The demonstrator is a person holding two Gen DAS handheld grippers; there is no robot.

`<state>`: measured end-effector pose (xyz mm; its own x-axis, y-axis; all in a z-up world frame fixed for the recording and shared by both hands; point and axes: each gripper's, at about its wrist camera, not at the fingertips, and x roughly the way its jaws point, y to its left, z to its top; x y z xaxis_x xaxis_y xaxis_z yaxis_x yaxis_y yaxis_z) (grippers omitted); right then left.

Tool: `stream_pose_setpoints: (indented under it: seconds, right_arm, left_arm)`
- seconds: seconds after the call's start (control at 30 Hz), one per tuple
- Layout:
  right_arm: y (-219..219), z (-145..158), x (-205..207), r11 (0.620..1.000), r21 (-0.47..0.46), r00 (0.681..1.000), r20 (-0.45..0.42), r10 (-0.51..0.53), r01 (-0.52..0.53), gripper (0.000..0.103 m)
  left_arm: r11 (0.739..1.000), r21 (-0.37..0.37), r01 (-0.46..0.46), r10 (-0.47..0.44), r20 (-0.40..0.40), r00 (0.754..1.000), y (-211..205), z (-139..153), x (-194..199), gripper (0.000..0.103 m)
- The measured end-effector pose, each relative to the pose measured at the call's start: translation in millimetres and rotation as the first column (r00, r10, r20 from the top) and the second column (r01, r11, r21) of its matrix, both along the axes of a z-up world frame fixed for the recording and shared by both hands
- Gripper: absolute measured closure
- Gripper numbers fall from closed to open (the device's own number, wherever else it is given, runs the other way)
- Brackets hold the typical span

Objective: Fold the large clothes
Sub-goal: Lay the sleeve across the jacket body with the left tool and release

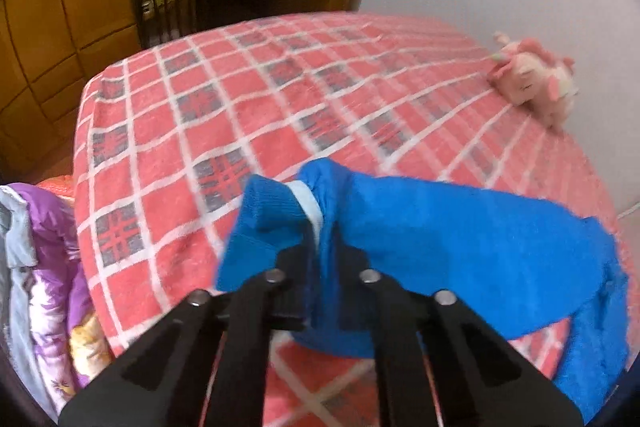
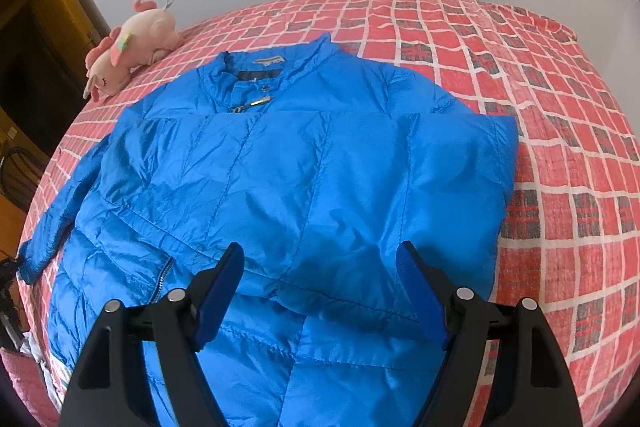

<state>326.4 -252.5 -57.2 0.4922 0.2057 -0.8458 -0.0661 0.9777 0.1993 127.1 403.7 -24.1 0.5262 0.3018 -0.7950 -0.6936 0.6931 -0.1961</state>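
Left wrist view: left gripper (image 1: 318, 247) jaws pinching the ribbed cuff of the blue quilted puffer jacket's left sleeve (image 1: 280, 211), lifted over the red checked bedspread (image 1: 240, 99). Jacket (image 2: 304, 179) lies front-up on the bed, one sleeve already across the chest. Right gripper (image 2: 320, 287) hovers above the hem, jaws spread, holding nothing. Likely best to carry the cuff straight across the chest, keep it taut and lay it flat. Count: one jacket, two grippers, one pink plush toy (image 2: 132, 47).
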Motion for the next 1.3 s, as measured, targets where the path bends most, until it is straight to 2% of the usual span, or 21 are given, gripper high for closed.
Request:
stream_pose_setpoints:
  seconds: [0.17, 0.3, 0.47, 0.63, 0.77, 0.93, 1.03, 1.1, 1.3]
  right_arm:
    - [-1.8, 0.3, 0.6, 1.000, 0.003, 1.000, 0.000, -0.003, 0.003, 0.024]
    - [-2.4, 0.0, 0.8, 1.000, 0.004, 1.000, -0.001, -0.002, 0.002, 0.024]
    - [-4.4, -0.4, 2.2, 1.000, 0.007, 1.000, -0.004, -0.006, 0.006, 0.024]
    - [-6.8, 0.0, 3.4, 1.000, 0.010, 1.000, -0.003, -0.009, 0.010, 0.024]
    - [-8.9, 0.0, 4.6, 1.000, 0.011, 1.000, -0.001, -0.013, 0.013, 0.024]
    - [-10.6, -1.5, 5.8, 1.000, 0.012, 1.000, -0.004, -0.017, 0.017, 0.024]
    - [-12.5, -1.2, 6.2, 1.000, 0.012, 1.000, -0.002, -0.020, 0.020, 0.024]
    - [-13.6, -1.3, 6.7, 1.000, 0.012, 1.000, -0.001, -0.022, 0.022, 0.024]
    - [-14.0, -7.5, 10.2, 1.000, 0.002, 1.000, -0.013, -0.026, 0.026, 0.024]
  left_arm:
    - [0.995, 0.012, 0.096, -0.096, 0.104, 0.990, -34.4, 28.6, 13.8, 0.100]
    - [0.980, 0.047, 0.191, -0.196, 0.159, 0.968, -79.0, 54.0, 39.6, 0.101]
    - [0.941, 0.089, 0.328, -0.339, 0.201, 0.919, -141.9, 78.9, 79.5, 0.101]
    - [0.885, 0.102, 0.453, -0.465, 0.184, 0.866, -212.8, 79.7, 129.9, 0.101]
    - [0.828, 0.106, 0.551, -0.561, 0.175, 0.809, -270.5, 76.9, 157.7, 0.101]
    - [0.729, 0.121, 0.674, -0.684, 0.157, 0.712, -349.8, 71.2, 181.8, 0.101]
    - [0.682, 0.124, 0.721, -0.732, 0.135, 0.668, -384.4, 60.3, 190.0, 0.101]
    - [0.653, 0.117, 0.748, -0.757, 0.115, 0.643, -403.5, 48.3, 194.1, 0.101]
    - [0.602, 0.072, 0.795, -0.798, 0.047, 0.600, -436.5, 6.5, 209.2, 0.101]
